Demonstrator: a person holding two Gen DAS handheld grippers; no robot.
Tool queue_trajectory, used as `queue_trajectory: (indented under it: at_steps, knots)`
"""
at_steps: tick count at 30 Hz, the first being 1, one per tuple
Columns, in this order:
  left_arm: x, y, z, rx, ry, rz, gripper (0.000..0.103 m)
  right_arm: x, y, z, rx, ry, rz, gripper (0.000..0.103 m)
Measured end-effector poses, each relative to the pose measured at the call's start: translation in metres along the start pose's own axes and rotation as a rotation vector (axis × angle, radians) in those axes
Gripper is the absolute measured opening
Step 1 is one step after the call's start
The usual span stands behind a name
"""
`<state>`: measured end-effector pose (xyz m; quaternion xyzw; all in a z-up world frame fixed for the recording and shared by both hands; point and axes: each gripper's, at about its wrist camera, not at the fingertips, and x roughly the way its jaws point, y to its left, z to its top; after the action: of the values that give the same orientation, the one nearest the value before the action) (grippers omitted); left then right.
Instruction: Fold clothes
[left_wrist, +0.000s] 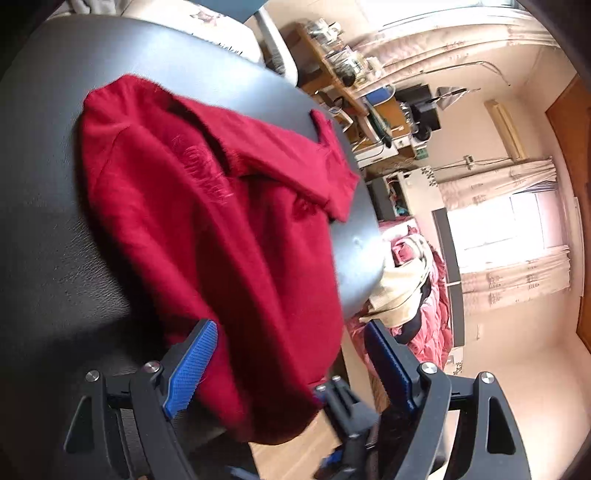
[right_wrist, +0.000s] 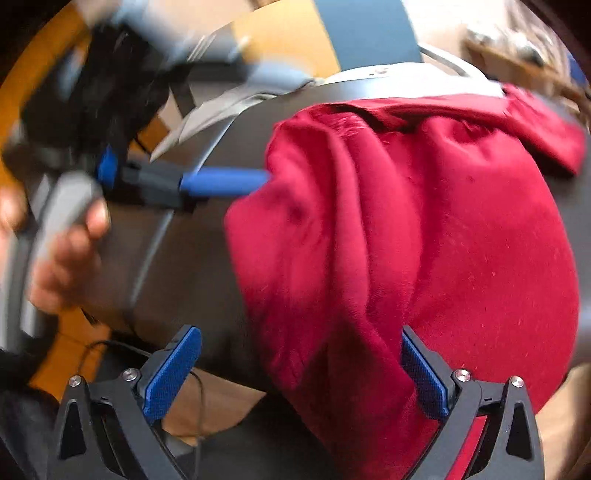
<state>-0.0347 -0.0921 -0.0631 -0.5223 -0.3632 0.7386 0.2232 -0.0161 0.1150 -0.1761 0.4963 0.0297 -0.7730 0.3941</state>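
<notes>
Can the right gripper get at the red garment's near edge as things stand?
Probably yes: the right gripper is open, and the red garment on the dark table already hangs between its fingers, nothing in between.

Fuzzy red sweater (left_wrist: 221, 236), rumpled, draped over dark tabletop, hem overhanging edge

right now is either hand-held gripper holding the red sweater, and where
Neither. Both the left hand-held gripper and the right hand-held gripper are open, their jaws straddling the red sweater's hanging edge without clamping it.
</notes>
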Motion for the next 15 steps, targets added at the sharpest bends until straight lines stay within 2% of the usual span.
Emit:
queue_trajectory:
  at_steps: [2,4,7,9,12,14,15]
  knots:
    - [-0.003,-0.003,-0.005,0.012,-0.024,0.069,0.081,0.001,0.006,-0.002,-0.051,0.01,-0.03,0.103]
    - [0.011,0.0,-0.007,0.027,0.033,0.113,0.08,0.005,0.01,-0.006,-0.067,0.011,-0.044,0.103]
    - [0.033,0.019,-0.008,-0.051,0.114,0.129,0.064,0.004,0.009,-0.011,-0.066,-0.004,-0.043,0.103]
    - [0.045,0.029,-0.008,-0.078,0.144,0.156,0.045,0.004,0.015,-0.003,-0.069,-0.007,-0.044,0.103]
    - [0.051,0.033,-0.006,-0.105,0.147,0.161,0.03,0.005,0.017,0.0,-0.077,-0.012,-0.049,0.103]
    - [0.053,0.033,-0.005,-0.094,0.143,0.171,0.025,0.004,0.018,-0.001,-0.085,-0.013,-0.057,0.103]
    - [0.053,0.034,-0.006,-0.085,0.14,0.18,0.016,0.003,0.017,-0.001,-0.086,-0.009,-0.052,0.103]
